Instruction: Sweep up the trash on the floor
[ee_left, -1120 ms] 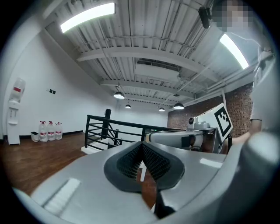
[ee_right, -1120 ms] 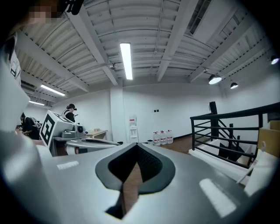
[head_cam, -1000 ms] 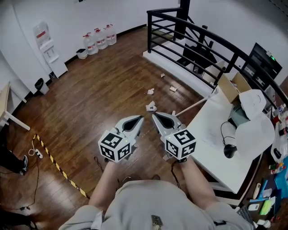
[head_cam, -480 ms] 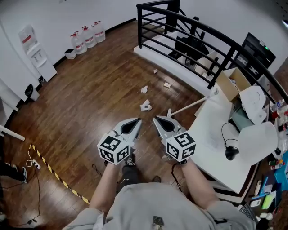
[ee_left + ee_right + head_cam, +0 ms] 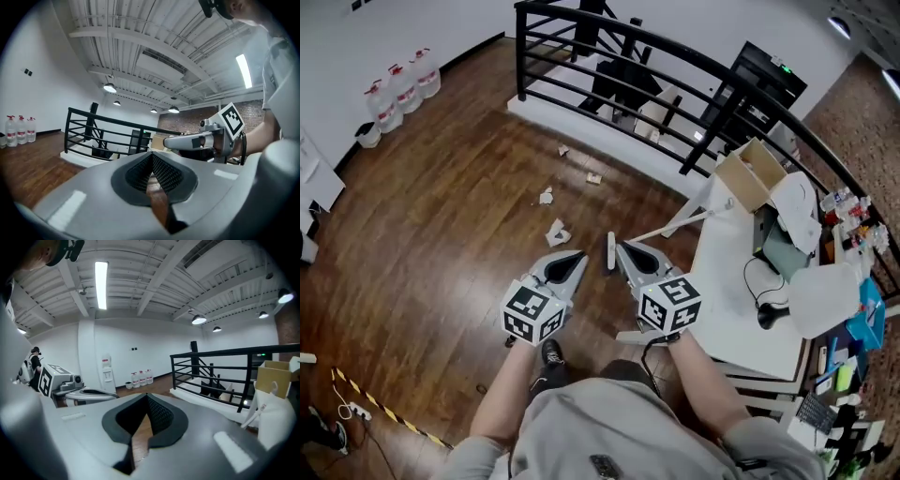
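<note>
A person in a grey shirt [image 5: 581,427] stood on the dark wooden floor [image 5: 441,234] with both forearms stretched forward, one black shoe [image 5: 551,353] showing below the arms. The left gripper [image 5: 577,256] and the right gripper [image 5: 622,248] were held side by side and close together, each with its marker cube [image 5: 532,312] nearest the body, their tips pointing ahead over the boards. Both pairs of jaws were clenched tight, pads meeting, with nothing between them; each gripper view showed only bare floor past the closed pads. The trash lay on the floor ahead, untouched: one crumpled white scrap [image 5: 557,232] just beyond the left gripper's tip, a second scrap [image 5: 546,197] a little farther on, a tan piece [image 5: 594,178] past that, and a small bit [image 5: 563,150] near the white raised ledge [image 5: 581,127]. To the right, a pale rod [image 5: 694,220] slanted from the floor up to the corner of a white table [image 5: 727,281], which carried a black corded device [image 5: 769,314] and, at its far end, an open cardboard box [image 5: 750,173]. A black metal railing [image 5: 675,56] curved behind the ledge and table. Against the far white wall at the left stood a row of large water bottles [image 5: 398,89], and yellow-and-black tape [image 5: 380,408] ran across the floor at the lower left.
</note>
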{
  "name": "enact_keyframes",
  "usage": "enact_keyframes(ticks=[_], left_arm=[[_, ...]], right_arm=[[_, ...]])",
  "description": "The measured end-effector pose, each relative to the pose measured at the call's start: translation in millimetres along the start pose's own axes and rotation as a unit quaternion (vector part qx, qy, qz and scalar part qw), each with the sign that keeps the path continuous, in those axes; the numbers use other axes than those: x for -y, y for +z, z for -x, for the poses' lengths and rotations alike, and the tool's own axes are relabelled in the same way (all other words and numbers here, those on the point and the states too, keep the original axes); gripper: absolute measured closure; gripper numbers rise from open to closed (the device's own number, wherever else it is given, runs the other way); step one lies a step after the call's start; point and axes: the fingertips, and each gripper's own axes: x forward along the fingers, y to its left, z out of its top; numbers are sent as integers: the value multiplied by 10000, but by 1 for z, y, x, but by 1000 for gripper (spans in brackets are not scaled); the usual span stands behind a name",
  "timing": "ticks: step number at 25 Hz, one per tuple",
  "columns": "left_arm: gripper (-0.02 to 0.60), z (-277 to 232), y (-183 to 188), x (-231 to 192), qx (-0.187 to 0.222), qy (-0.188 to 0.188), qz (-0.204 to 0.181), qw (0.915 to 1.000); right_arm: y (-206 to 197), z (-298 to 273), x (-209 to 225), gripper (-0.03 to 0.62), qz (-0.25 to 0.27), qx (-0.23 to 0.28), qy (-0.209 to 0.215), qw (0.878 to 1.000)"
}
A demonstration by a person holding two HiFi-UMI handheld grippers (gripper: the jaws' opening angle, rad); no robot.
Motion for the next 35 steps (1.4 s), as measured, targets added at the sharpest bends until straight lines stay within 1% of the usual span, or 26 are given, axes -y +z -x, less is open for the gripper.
enact_keyframes(ticks=[4, 8, 9, 10, 15, 16, 17, 20, 21, 23, 26, 28, 31, 33, 35], left_arm=[[578, -33, -10, -17, -269, -501, -42, 9984], [578, -67, -15, -24, -420, -895, -35, 9951], [578, -79, -15, -26, -423, -964, -47, 9944], [578, -92, -17, -26, -427, -1023, -48, 9938], [578, -164, -28, -21, -550, -1274, -27, 9903], [578, -177, -30, -19, -597, -1338, -46, 9892], [578, -189, -31, -16, -645, -1411, -69, 9879], [578, -226, -32, -11, -769, -1621, -141, 9837], [578, -239, -33, -10, -817, -1675, -157, 9824], [578, -259, -37, -9, -919, -1769, -172, 9798], [578, -280, -48, -7, -1093, -1862, -157, 9763], [578, -293, -58, -7, -1228, -1903, -141, 9739], [578, -310, -73, -9, -1409, -1934, -98, 9709], [578, -319, -81, -10, -1531, -1959, -73, 9686], [578, -327, -90, -11, -1652, -1997, -55, 9658]], right_arm=[[-7, -8, 40, 594, -244, -118, -676, 9973], [-15, -3, 84, 594, -525, -178, -1372, 9890], [-16, -1, 101, 589, -604, -165, -1573, 9856], [-19, 1, 118, 551, -689, -161, -1773, 9816], [-29, 19, 206, 531, -964, -140, -2711, 9576], [-30, 22, 222, 516, -1011, -139, -2865, 9526], [-31, 24, 238, 514, -1065, -142, -2987, 9483], [-35, 30, 285, 514, -1215, -182, -3240, 9380], [-39, 32, 300, 504, -1275, -212, -3324, 9342], [-51, 40, 329, 497, -1414, -312, -3512, 9250], [-72, 56, 372, 463, -1545, -465, -3822, 9099], [-84, 65, 399, 451, -1587, -528, -3961, 9028], [-98, 69, 433, 400, -1706, -634, -3969, 8996], [-105, 64, 447, 375, -1790, -699, -3869, 9019], [-110, 58, 456, 370, -1819, -773, -3756, 9055]])
